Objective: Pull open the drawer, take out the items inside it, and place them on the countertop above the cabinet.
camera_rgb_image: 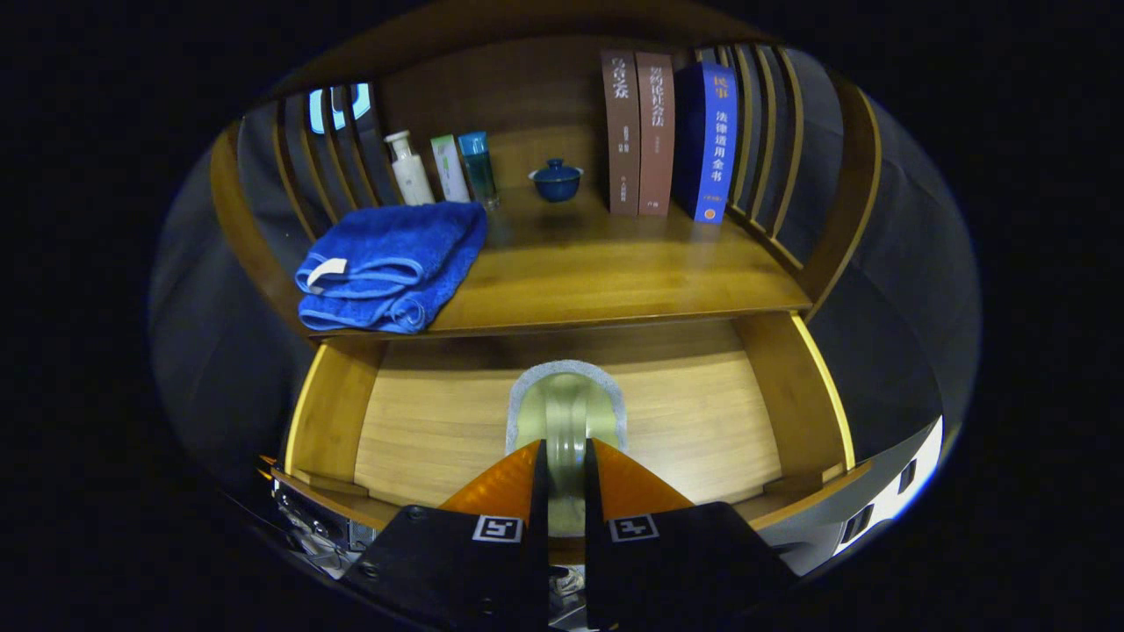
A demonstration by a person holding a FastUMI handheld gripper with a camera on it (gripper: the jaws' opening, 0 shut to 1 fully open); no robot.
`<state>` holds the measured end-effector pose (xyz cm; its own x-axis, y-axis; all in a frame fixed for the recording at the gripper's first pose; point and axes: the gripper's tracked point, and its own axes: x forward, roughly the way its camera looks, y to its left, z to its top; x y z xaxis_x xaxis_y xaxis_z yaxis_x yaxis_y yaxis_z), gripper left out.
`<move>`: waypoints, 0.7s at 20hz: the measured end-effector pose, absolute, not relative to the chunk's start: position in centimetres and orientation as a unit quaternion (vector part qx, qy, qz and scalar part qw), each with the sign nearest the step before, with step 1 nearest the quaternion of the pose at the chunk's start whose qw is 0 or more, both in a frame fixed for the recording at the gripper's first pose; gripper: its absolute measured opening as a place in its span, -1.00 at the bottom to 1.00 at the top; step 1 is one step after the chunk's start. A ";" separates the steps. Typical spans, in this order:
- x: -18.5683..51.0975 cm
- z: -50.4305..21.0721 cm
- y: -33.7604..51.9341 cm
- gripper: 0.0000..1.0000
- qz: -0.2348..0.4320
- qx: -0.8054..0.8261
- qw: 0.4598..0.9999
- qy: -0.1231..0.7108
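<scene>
Fingers nearly closed, pinching a pale, flat, grey-edged item (566, 412) on edge above the floor of the open drawer (421, 430); gripper (566, 465) low over the drawer's front edge. Hard to tell what the item is — possibly a sponge or pad. Narrow hold at the near end only, so likely to swing or slip out on the lift, especially if soft. Could also catch under the front edge of the countertop (615, 281), which overhangs the back of the drawer, unless drawn toward the front first. Otherwise nothing else visible on the drawer floor. Up on the countertop: a folded blue towel (391, 263) at the left front corner, hanging slightly past the edge and liable to be knocked off by a careless pass; three bottles (448, 167) at the back left, a small lidded blue cup (556, 180) at mid back, three upright books (667, 132) at the back right. Bare wood at the centre and right front, ample for a landing. Slatted wooden sides, dark cloth wall beyond.
</scene>
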<state>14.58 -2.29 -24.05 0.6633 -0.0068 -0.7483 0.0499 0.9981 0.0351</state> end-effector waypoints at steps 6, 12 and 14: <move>18.4 -19.2 -2.2 -0.58 -0.014 0.024 0.925 0.380; 25.3 -18.5 -1.7 -0.58 -0.007 0.029 0.919 0.394; 27.5 -18.6 -1.8 -0.58 -0.007 0.023 0.917 0.397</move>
<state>27.49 -1.76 -18.65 0.6845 0.0050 -0.7290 0.0314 0.9988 0.0364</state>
